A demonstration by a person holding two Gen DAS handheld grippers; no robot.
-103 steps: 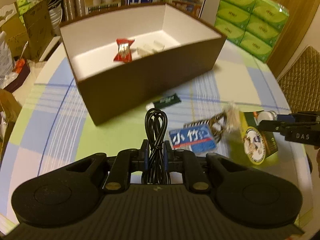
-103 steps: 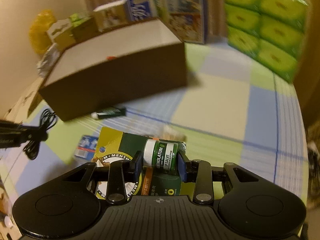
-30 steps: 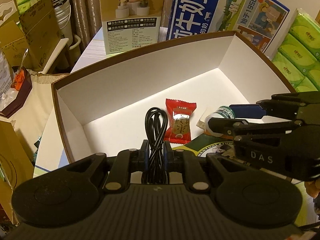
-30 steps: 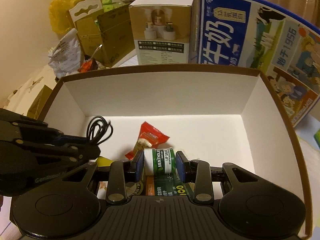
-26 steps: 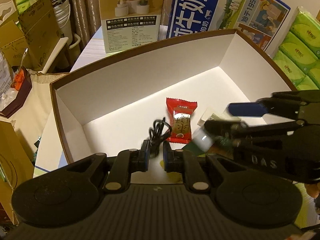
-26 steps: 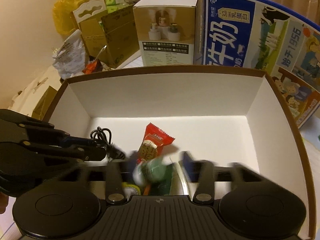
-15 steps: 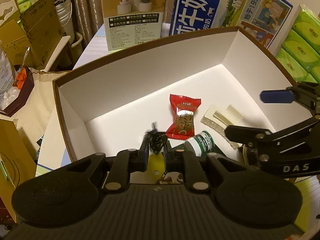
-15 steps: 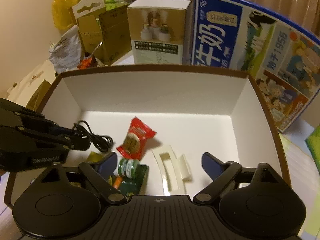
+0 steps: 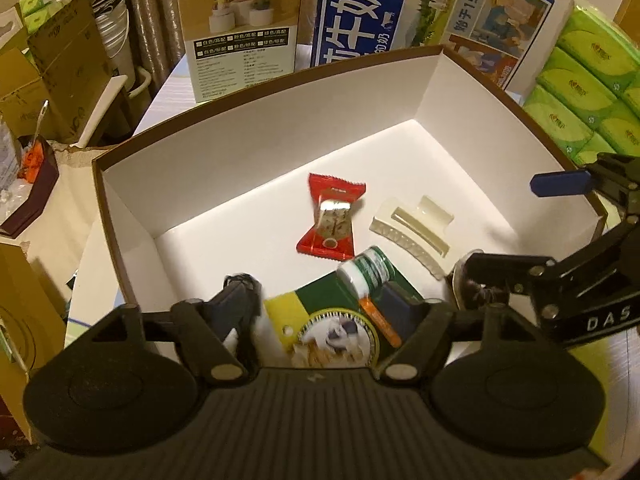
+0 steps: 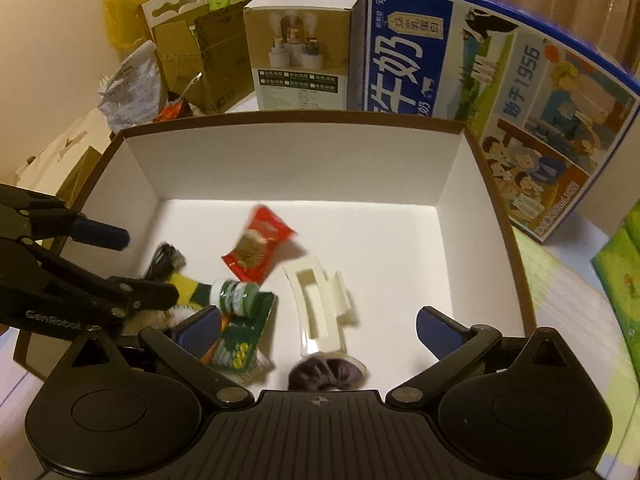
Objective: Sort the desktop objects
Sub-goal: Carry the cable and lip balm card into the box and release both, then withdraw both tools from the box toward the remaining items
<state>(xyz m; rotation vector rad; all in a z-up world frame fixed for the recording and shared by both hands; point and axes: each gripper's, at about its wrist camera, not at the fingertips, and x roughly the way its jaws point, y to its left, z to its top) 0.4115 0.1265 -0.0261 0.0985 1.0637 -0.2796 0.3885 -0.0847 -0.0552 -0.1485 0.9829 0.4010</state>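
The brown box (image 9: 120, 216) with white inside holds a red candy (image 9: 332, 216), a white hair clip (image 9: 412, 232) and the green lip-salve jar on its card (image 9: 364, 272). The black cable (image 9: 240, 280) lies blurred by my left gripper's left finger, free of the pads. My left gripper (image 9: 320, 308) hangs over the box's near side, its jaws opening with nothing gripped. In the right wrist view, my right gripper (image 10: 318, 328) is opening wide above the hair clip (image 10: 320, 304) and a dark purple packet (image 10: 328, 372), holding nothing. The lip-salve pack (image 10: 236, 296) lies beside its left finger.
Behind the box stand a blue milk carton (image 9: 400, 12) and a beige product box (image 9: 240, 28). Green tissue packs (image 9: 592, 92) are stacked at the right, and cardboard boxes (image 9: 52, 64) crowd the left. The checked tablecloth (image 10: 560, 280) shows right of the box.
Both grippers have opened. The cable dropped out of the left one and the lip-salve pack out of the right one; both now lie on the box floor. The right gripper shifted right.
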